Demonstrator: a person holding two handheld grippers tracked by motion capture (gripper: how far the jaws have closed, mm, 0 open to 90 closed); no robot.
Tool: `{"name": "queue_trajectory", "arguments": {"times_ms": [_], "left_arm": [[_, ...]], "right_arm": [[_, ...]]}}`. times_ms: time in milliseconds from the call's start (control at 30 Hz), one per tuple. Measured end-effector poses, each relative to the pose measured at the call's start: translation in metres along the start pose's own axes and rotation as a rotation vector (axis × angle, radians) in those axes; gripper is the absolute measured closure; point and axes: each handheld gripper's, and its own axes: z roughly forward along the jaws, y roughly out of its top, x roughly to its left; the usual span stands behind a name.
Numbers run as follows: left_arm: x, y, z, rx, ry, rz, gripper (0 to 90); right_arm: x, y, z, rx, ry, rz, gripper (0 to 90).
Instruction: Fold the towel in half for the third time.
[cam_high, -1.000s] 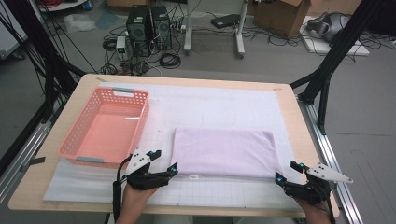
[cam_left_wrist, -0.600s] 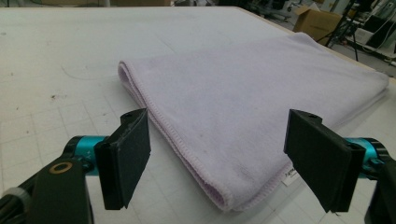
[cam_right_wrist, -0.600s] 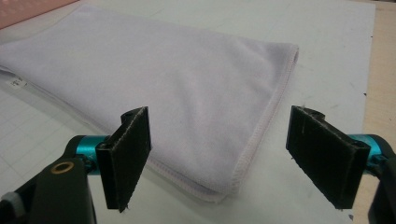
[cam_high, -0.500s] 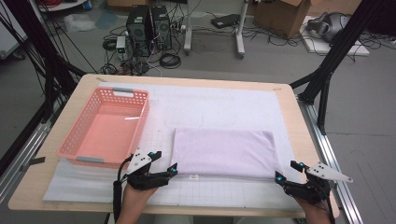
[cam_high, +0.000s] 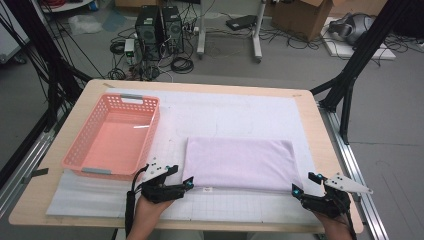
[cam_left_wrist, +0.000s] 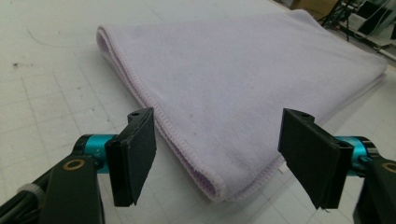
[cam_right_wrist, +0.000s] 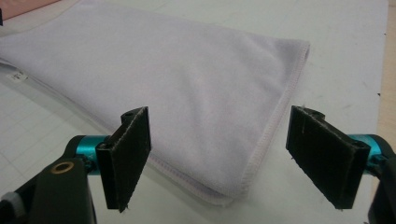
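The fingers (cam_left_wrist: 133, 156) of the left gripper (cam_left_wrist: 219, 161) stand wide apart, though they have just been closing a little, with the near left corner of the folded lilac towel (cam_left_wrist: 243, 74) lying between them and untouched by either pad. The fingers (cam_right_wrist: 126, 156) of the right gripper (cam_right_wrist: 224, 158) are also spread wide, framing the towel's near right corner without pressing on it.

From above, the towel (cam_high: 240, 162) lies flat as a long rectangle on a white gridded mat (cam_high: 235, 112), towards the mat's near edge. The left gripper (cam_high: 188, 184) sits just off the towel's near left corner and the right gripper (cam_high: 296, 190) just off its near right corner, each held in a hand coming from the near side. To the left of the towel, just beside it, sits a pink plastic basket (cam_high: 82, 152). The mat covers a wooden table (cam_high: 312, 125).
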Motion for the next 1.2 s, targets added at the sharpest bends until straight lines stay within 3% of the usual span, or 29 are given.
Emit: {"name": "queue_trajectory", "arguments": {"times_ms": [233, 333, 500, 700, 967, 1200], "left_arm": [[-0.001, 0.000, 0.006, 0.040, 0.024, -0.029, 33.9], [0.000, 0.000, 0.007, 0.093, 0.049, -0.019, 36.8], [0.003, 0.000, 0.009, 0.113, 0.035, -0.052, 38.3], [0.002, 0.001, 0.015, 0.146, 0.016, -0.062, 38.6], [-0.001, 0.003, 0.020, 0.163, 0.019, -0.054, 43.3], [-0.003, 0.003, 0.021, 0.174, 0.051, -0.032, 59.1]], "right_arm": [[0.005, 0.007, 0.009, -0.004, 0.008, 0.001, 21.2], [0.007, 0.008, 0.014, 0.000, 0.015, -0.013, 21.2], [0.011, 0.009, 0.023, 0.017, 0.027, -0.017, 21.2], [0.016, 0.016, 0.035, 0.019, 0.046, -0.035, 21.3], [0.026, 0.041, 0.060, 0.006, 0.095, -0.055, 21.3], [0.039, 0.068, 0.091, 0.009, 0.154, -0.080, 21.8]]}}
